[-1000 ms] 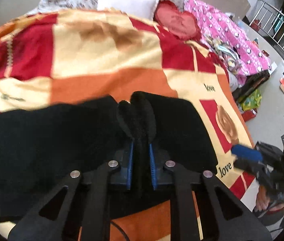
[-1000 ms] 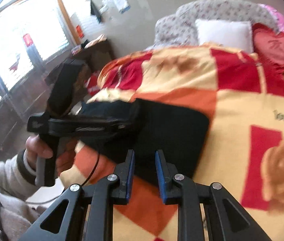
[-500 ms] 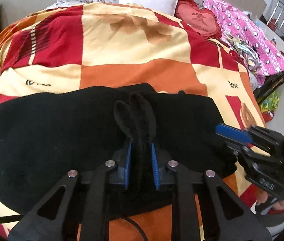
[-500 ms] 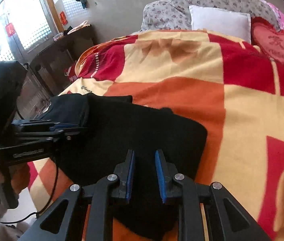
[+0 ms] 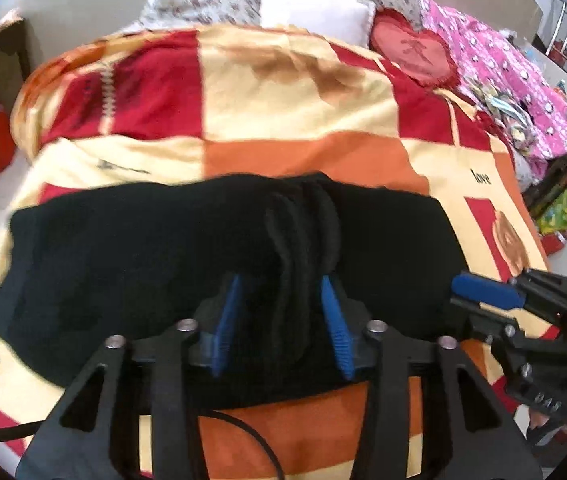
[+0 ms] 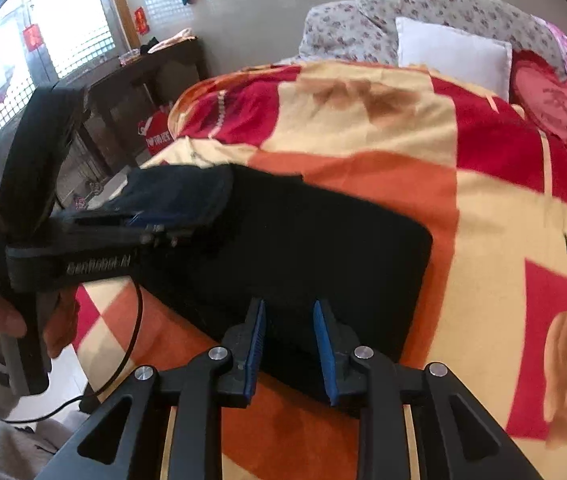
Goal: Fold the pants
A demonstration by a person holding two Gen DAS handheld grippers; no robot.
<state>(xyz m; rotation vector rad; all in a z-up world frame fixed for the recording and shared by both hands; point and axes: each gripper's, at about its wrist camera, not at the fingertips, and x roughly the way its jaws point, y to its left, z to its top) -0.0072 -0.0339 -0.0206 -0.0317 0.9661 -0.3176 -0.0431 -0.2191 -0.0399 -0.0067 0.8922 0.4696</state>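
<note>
Black pants lie on the patchwork-blanketed bed.

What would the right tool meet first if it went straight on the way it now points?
Most likely the black pants lying on the blanket: the right tool points over them with its jaws apart, though depth is unclear.

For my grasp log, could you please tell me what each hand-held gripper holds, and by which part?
The left hand-held gripper has a bunched fold of the black pants between its opened fingers. The right hand-held gripper holds nothing.
</note>
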